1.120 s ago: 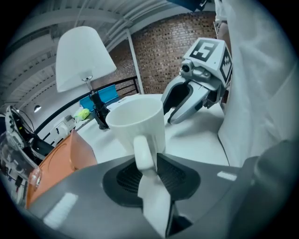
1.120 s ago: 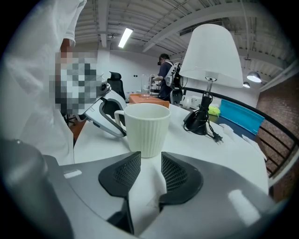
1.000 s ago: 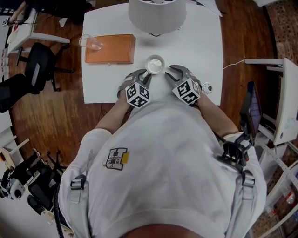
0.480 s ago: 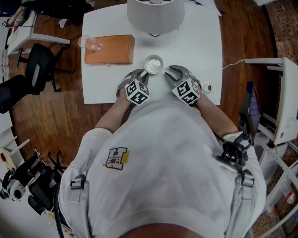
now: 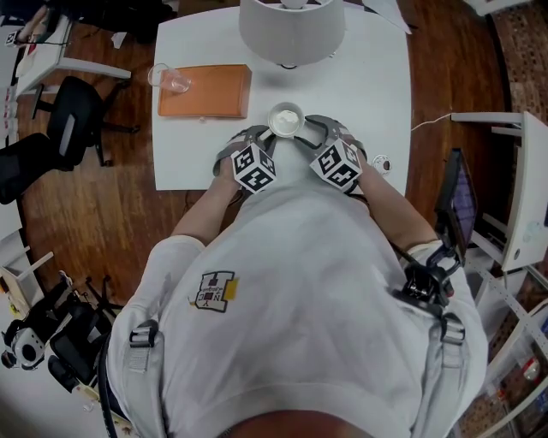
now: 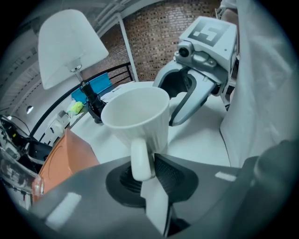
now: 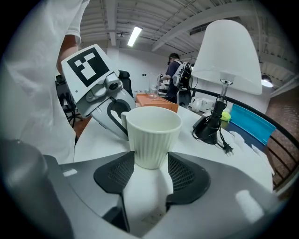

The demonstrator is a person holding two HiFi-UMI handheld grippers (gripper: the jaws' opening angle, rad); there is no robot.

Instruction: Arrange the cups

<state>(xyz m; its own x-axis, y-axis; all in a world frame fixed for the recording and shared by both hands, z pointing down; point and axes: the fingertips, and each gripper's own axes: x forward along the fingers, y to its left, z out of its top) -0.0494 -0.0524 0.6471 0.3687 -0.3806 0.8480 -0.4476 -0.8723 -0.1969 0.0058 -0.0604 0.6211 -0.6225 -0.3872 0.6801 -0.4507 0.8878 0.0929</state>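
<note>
A white ribbed cup (image 5: 285, 120) with a handle stands on the white table (image 5: 368, 85), between my two grippers. My left gripper (image 5: 264, 142) is shut on the cup's handle (image 6: 140, 158), which sits upright between the pads in the left gripper view. My right gripper (image 5: 310, 135) reaches in from the other side. Its jaws have just been opening, and the cup's lower body (image 7: 152, 140) now stands between its pads (image 7: 187, 175) without a clear squeeze. The right gripper (image 6: 191, 93) shows behind the cup in the left gripper view.
A lamp with a big white shade (image 5: 291, 26) stands just beyond the cup, its black base and cord (image 7: 210, 127) at the right. An orange board (image 5: 205, 90) with a clear glass (image 5: 169, 79) beside it lies at the far left. The table's near edge is by my body.
The right gripper has moved in towards the cup and its jaws stand wider, now around the cup's body. The left gripper and the cup have stayed put.
</note>
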